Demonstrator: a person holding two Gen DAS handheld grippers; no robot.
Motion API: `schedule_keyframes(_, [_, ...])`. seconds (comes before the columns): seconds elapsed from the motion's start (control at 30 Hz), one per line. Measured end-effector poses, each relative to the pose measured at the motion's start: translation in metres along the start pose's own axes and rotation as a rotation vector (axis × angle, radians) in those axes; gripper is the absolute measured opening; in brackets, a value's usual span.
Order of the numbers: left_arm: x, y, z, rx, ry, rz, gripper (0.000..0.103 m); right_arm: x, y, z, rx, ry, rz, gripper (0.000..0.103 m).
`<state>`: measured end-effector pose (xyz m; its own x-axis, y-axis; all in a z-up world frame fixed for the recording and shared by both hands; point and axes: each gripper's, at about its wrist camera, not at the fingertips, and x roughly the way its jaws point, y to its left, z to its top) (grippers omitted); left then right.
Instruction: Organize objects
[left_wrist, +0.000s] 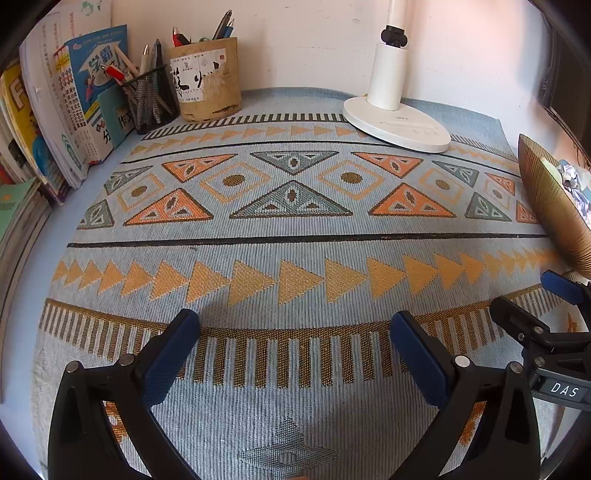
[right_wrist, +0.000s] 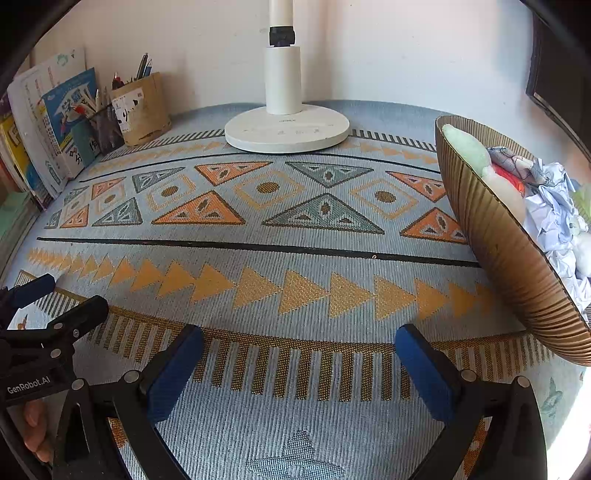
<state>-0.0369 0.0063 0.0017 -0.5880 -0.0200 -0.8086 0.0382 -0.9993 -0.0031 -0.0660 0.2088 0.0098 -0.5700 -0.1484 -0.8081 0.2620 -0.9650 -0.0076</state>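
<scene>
The left gripper (left_wrist: 295, 332) and right gripper (right_wrist: 299, 350) hang wide apart, holding nothing, over the bare patterned cloth (left_wrist: 295, 229). The toys and paper sit in the brown basket (right_wrist: 498, 240) (tidying looks finished), so next probably just pull away

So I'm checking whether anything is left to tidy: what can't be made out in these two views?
- Bowl contents: right wrist view, the near wall and frame edge hide most below the crumpled paper.
- Lamp head: both views, cut off by the top edge.
- Books: left wrist view, cropped and fisheye-bent at the left edge.
- Mesh pen cup: items too small to tell apart.
</scene>
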Motion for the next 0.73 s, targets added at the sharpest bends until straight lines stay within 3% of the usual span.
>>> schedule_keyframes(0.73, [-0.0007, 0.0006, 0.0008, 0.000, 0.000, -0.001, 0.103, 0.0004, 0.0000, 0.0001, 0.000, 0.000, 0.000, 0.103])
